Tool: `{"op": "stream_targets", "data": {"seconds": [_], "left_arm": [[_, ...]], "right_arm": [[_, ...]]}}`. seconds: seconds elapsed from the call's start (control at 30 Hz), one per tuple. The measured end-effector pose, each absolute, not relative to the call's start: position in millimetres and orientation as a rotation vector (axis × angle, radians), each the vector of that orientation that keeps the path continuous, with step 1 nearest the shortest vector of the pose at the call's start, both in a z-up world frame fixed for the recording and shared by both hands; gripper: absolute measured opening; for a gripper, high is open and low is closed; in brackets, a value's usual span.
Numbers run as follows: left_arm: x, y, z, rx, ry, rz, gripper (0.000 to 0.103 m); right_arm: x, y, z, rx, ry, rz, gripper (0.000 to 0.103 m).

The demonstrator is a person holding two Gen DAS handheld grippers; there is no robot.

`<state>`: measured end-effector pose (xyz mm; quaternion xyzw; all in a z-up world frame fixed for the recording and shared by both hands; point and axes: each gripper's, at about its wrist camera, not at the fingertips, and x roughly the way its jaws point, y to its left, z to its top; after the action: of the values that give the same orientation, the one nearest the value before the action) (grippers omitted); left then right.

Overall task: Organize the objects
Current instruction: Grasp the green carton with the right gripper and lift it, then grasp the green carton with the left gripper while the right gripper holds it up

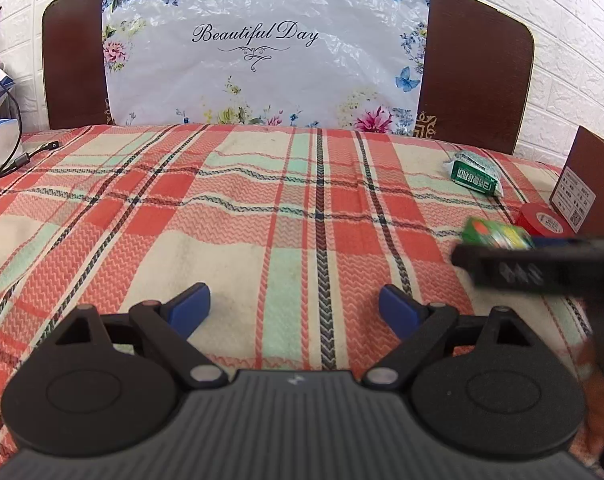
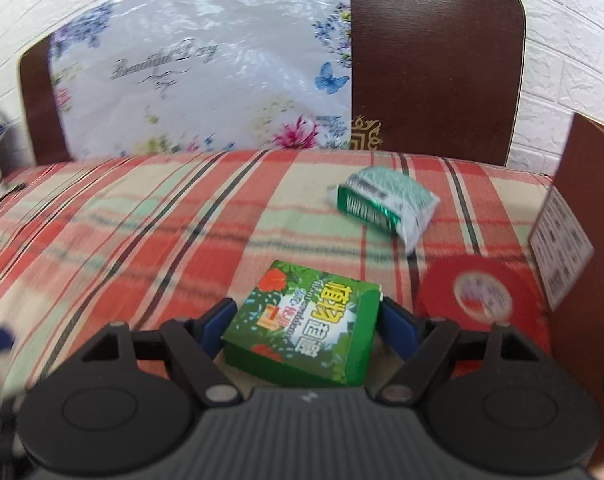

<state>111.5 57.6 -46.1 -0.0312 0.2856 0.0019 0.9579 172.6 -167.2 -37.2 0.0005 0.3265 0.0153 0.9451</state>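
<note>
Left wrist view: the left gripper [image 1: 295,304] hangs over a plaid cloth [image 1: 221,216] with its blue fingers [image 1: 191,306] spread wide and only bare cloth between them. The whole middle and left of the cloth lies open. At the far right a green box [image 1: 496,234] shows blurred behind the dark body of the right gripper [image 1: 518,264], its long side running left to right. Just beyond it sits a red tape roll [image 1: 540,220], lying flat, close to a brown panel [image 1: 590,176] that bounds the right edge. Farther back lies a green and white packet [image 1: 476,174], slanted, one end toward the right edge. A floral plastic bag [image 1: 265,52] leans on a dark headboard [image 1: 478,68] along the far edge. A black cable [image 1: 17,156] lies at the left edge.

Right wrist view: the green box [image 2: 306,320] sits between the right gripper's [image 2: 305,320] blue fingers [image 2: 398,322], turned at a slant, one corner pointing away and to the right. The right finger touches its side and the left one stands at its near corner, but I cannot tell whether they press it. The tape roll [image 2: 482,296] lies just to the right, the packet [image 2: 386,204] well beyond, the brown panel [image 2: 582,216] close at the right.
</note>
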Motion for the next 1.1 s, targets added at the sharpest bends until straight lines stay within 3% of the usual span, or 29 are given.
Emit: {"op": "stream_targets", "data": {"seconds": [0.5, 1.1], "left_arm": [[108, 46, -46, 0.019, 0.601, 0.014, 0.095], [90, 42, -45, 0.065, 0.609, 0.064, 0.096]], "right_arm": [[5, -198, -34, -0.056, 0.666, 0.068, 0.079], [-30, -210, -36, -0.035, 0.628, 0.048, 0.084]]}}
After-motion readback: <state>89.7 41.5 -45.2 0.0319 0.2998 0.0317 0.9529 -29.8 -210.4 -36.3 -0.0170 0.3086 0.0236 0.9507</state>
